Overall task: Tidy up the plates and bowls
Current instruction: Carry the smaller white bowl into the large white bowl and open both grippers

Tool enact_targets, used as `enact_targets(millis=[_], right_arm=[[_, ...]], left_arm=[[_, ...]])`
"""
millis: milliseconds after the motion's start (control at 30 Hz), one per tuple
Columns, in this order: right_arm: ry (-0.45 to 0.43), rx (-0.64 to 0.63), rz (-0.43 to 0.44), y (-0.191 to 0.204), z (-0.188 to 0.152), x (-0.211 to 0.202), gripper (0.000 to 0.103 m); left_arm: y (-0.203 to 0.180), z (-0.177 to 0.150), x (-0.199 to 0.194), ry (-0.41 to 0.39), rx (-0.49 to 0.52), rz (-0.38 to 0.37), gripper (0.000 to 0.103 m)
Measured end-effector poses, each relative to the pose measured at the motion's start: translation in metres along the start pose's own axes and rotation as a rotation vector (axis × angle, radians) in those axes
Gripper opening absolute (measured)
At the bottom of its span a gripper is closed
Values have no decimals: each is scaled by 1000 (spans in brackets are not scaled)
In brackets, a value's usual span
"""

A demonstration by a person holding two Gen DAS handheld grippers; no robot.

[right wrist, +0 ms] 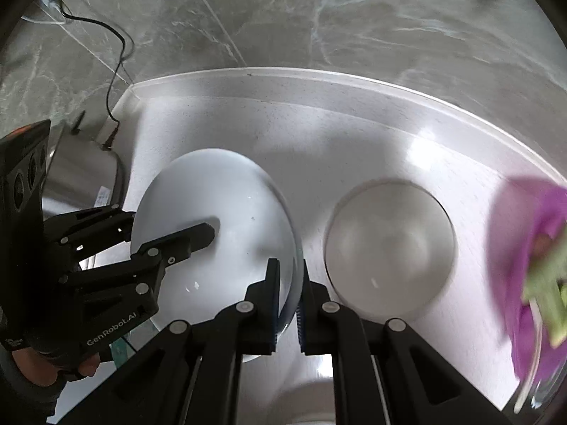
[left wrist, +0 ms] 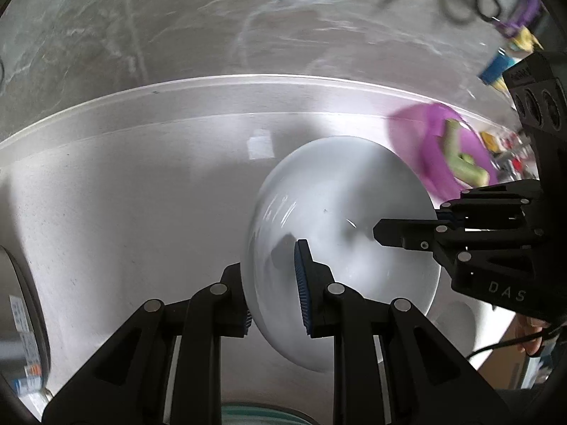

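A white bowl (left wrist: 336, 184) (right wrist: 219, 191) hangs tilted above the white counter (left wrist: 141, 194), held from two sides. My left gripper (left wrist: 271, 269) is shut on one side of its rim, one finger inside the bowl and one outside. In the right wrist view the left gripper (right wrist: 170, 226) reaches in from the left. My right gripper (right wrist: 288, 276) is shut on the opposite side of the rim. It enters the left wrist view from the right as the right gripper (left wrist: 414, 217). A second pale bowl (right wrist: 389, 248) stands upright on the counter, to the right of the held one.
A purple bowl (left wrist: 425, 134) (right wrist: 521, 248) with green vegetable pieces sits at the right, blurred. A steel appliance (right wrist: 81, 173) with a black cable stands at the counter's left end. A grey marble wall (right wrist: 283, 17) rises behind the counter's raised back edge.
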State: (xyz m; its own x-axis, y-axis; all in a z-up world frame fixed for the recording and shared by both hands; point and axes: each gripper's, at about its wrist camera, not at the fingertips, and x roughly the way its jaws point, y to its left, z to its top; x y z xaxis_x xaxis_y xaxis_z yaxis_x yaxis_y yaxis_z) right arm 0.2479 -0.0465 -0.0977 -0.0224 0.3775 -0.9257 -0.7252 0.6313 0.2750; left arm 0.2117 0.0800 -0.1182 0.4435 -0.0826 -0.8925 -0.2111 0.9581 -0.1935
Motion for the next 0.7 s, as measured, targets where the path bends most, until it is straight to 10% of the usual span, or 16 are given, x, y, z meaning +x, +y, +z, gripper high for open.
enact_targets(millis=[700], right_arm=[[-6,163,-16,-64,-177,-59,11]], left_arm=[[-183,-139,12,152,117,-114,18]])
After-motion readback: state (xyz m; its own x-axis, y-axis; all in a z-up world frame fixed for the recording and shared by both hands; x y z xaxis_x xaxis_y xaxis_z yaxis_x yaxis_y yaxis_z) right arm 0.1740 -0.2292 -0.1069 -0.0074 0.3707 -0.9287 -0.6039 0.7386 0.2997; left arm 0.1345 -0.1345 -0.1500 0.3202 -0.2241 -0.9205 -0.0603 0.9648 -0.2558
